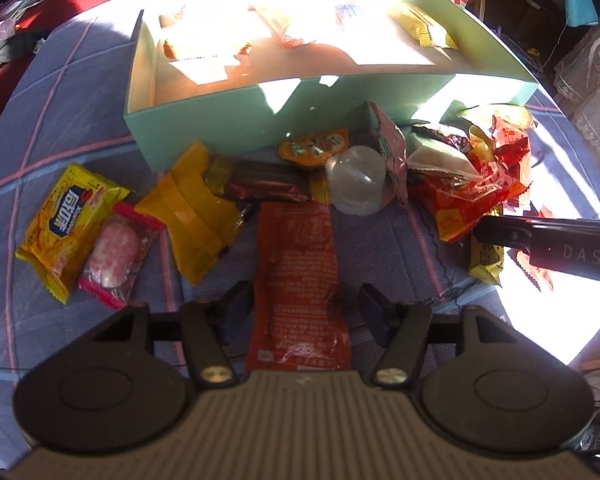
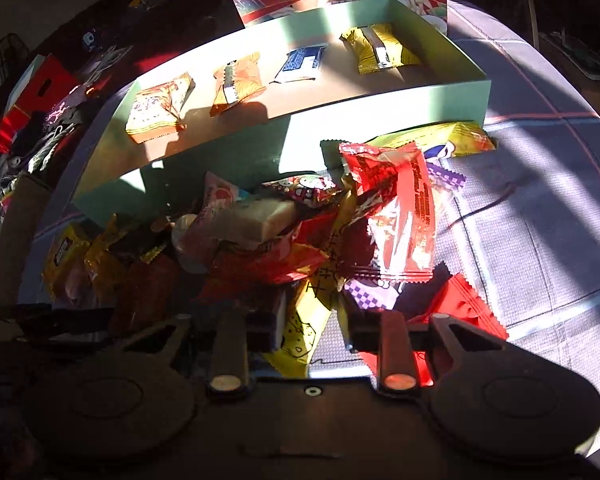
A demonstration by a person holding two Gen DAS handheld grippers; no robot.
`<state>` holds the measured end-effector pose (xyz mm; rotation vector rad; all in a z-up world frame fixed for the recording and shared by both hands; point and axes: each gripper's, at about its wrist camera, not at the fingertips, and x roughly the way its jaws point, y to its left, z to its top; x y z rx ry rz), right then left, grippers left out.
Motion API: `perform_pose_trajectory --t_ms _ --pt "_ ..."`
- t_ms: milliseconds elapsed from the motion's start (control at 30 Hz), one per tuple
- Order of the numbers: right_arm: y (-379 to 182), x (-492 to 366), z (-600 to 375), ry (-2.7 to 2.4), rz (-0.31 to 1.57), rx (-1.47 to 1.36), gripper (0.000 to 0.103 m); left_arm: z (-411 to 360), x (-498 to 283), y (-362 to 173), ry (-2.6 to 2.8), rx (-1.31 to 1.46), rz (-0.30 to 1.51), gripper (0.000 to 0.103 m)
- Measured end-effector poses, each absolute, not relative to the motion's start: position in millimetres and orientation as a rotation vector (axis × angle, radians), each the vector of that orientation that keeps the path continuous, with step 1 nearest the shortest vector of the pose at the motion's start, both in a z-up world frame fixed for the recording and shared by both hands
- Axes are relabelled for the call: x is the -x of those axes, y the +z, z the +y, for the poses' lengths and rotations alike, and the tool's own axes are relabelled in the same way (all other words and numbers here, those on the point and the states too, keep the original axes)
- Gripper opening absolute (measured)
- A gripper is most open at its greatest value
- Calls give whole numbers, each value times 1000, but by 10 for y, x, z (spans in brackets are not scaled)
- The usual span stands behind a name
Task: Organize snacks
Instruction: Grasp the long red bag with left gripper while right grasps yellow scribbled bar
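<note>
hand-held gripper point(image 1: 306, 302) half-open, straddling red packet point(image 1: 298, 280)

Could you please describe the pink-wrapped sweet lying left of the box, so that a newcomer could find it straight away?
Start at the open mint-green box on the blue checked cloth, then look down to the snacks at its front left corner. There the pink-wrapped sweet lies overlapping the yellow packet. It alone has a clear window showing a pale pink oval, edged in bright pink.
</note>
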<state>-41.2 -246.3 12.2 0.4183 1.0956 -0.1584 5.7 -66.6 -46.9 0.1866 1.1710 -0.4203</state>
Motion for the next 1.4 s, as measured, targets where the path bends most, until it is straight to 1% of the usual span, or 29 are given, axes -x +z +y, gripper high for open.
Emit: perform_pose_trajectory --t_ms 67,100,133,167,200,233,300,400,467,567,633,700,833,867,933,1000,1033,1067,1100,1133,1233,1400 --pt "119 368 -2517 -180 1087 -427 29 -687 -45 -467 -414 -201 1160 57" --pt "106 344 -2537 -184 1087 -436 29 -691 -40 -463 -411 -208 1152 47" --pt "78 325 -2560 -187 1087 -442 29 -700 -36 -460 -406 -227 1141 41" --pt "51 311 -2565 -190 1088 -443 29 -675 -30 -450 -413 -225 1140 40" --pt "31 302 -2559 -193 1084 -440 28 -659 -27 -443 -418 -221 1141 34" --pt "29 300 -2546 -194 1079 -431 28 -643 -25 -437 -420 -221 1141 33" --pt "34 303 -2487 -187 1080 -396 25 -603 -16 -425 -428 -211 1147 32" --pt "44 366 -2468 -164 1096 -417 21 -529 12 -402 -454 -182 1167 32" --pt "57 439 -2446 -142 1108 -413 21 -478 42 -396 -472 -160 1182 33" --pt "76 550 -2381 -102 1131 -384 21 -412 88 -395 -474 -147 1193 34" --pt "89 597 -2354 -87 1138 -363 21 -402 102 -396 -463 -153 1196 39" --pt "103 605 -2338 -89 1140 -343 21 -398 110 -392 -448 -165 1191 40" --pt "94 551 -2322 -99 1147 -337 24 -439 95 -394 -439 -181 1193 45" --pt "90 530 -2320 -98 1141 -337 27 -455 95 -398 -439 -191 1192 50" --pt "70 485 -2309 -107 1130 -327 28 -491 100 -415 -438 -209 1190 64" --pt "59 463 -2276 -112 1117 -304 28 -531 119 -435 -438 -227 1176 65" --pt "55 465 -2257 -116 1110 -291 27 -553 137 -437 -431 -248 1163 53" --pt "50 475 -2242 -121 1103 -269 22 -596 169 -437 -425 -290 1138 38" --pt "52 488 -2243 -119 1101 -268 21 -603 177 -430 -441 -289 1135 31" --pt "62 501 -2257 -116 1104 -285 21 -591 177 -417 -447 -267 1148 29" --pt "114 580 -2341 -113 1104 -350 20 -556 188 -394 -430 -243 1145 28" --pt "232 720 -2423 -118 1083 -363 20 -450 211 -268 -442 -204 1138 28"
